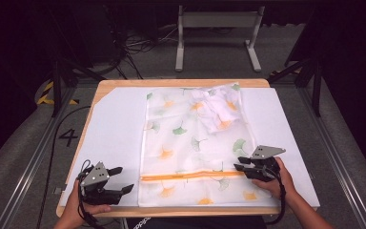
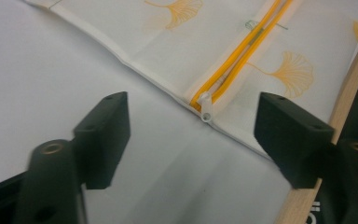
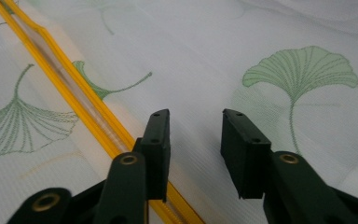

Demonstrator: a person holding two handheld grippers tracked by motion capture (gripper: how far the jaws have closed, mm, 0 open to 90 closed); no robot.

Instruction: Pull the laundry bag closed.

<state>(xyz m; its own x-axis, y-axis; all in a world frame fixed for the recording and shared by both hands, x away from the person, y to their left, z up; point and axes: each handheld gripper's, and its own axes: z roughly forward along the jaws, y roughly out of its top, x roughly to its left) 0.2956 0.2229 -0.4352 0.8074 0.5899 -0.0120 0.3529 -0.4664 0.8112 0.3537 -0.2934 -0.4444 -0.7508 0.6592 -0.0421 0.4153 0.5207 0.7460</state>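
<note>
Left hand-held gripper (image 2: 193,135) open, empty

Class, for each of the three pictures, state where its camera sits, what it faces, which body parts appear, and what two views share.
High view: above the person's side, facing down on the mesh bag; shows both hands, left gripper, right gripper.
Left gripper view: rides that gripper, facing the zipper pull between open fingers.
Right gripper view: rides that gripper, over the bag.
Shared: the orange zipper.
</note>
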